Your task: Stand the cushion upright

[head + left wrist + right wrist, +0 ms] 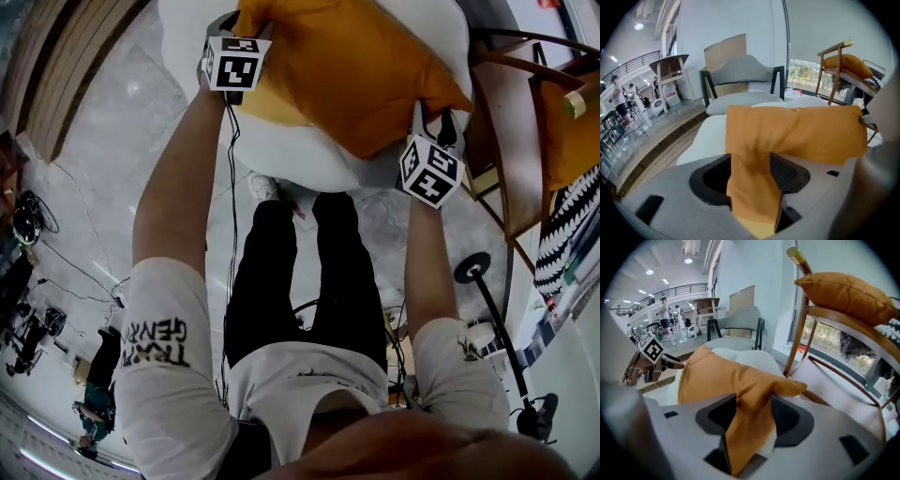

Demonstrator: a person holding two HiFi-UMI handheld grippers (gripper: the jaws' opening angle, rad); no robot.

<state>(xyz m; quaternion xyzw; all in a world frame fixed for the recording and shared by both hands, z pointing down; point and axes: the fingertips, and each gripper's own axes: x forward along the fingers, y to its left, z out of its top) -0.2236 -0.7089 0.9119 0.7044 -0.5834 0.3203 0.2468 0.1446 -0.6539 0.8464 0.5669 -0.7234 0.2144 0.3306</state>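
Two grippers on one orange cushion point(347, 75): plain woven fabric, soft and creased, with pinched, pointed corners. It sits on a white padded seat point(309, 155) with rounded, smooth upholstery, its lower edge along the seat's near edge and each lower corner at a gripper.

Left gripper point(752, 173): jaws stand apart, with a fold of the cushion corner hanging loose between ribbed black pads. Right gripper point(752, 416): same, jaws apart, corner fabric draped through, gap showing beside it.

Marker cubes point(236, 61) carry black-and-white square codes, no text. Sleeve print point(155, 342) is block lettering, not cleanly readable.

Right of the seat is a bent-wood chair point(806, 310) with a second orange cushion point(843, 291) on top. Behind is a grey armchair point(740, 79) with a black frame.
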